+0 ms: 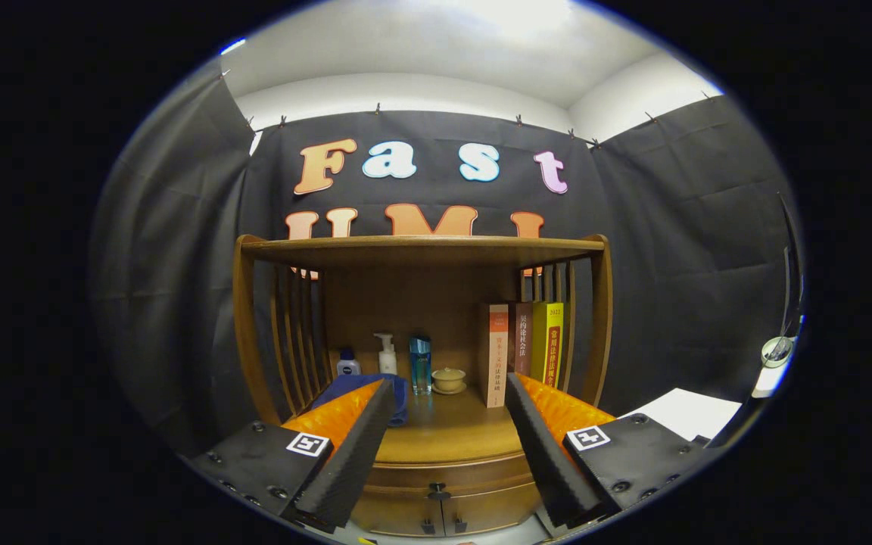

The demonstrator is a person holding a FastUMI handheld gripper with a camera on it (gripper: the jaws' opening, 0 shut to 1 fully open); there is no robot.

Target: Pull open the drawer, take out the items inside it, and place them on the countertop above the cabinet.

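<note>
- I hold my gripper [447, 424] level and square to the wooden cabinet [421, 363], pointed straight at its middle, well short of it and touching nothing.
- My fingers are spread wide; nothing sits between them except the open view of the countertop [447, 431] and the drawer front below it.
- The left finger [353, 446] runs from 7 o'clock in toward the centre, the right finger [546, 454] from 5 o'clock; both tips end level with the countertop's front part.
- The drawer [443, 475] lies at 6 o'clock between my fingers, just under the countertop edge, closed, with a small dark knob [438, 493] on its front.
- Below the drawer are two small doors [443, 513], also closed.
- On the countertop beyond my fingertips: a small white-and-blue bottle [347, 363] at 10 o'clock of the shelf space, a white pump bottle [387, 356] beside it, a tall blue bottle [420, 365], then a small lidded cup [449, 379] near the centre.
- A blue cloth [398, 397] lies behind my left fingertip.
- Three books [523, 350] stand upright at 2 o'clock, against the slatted right side.
- A top shelf [421, 248] spans the cabinet at 12 o'clock.
</note>
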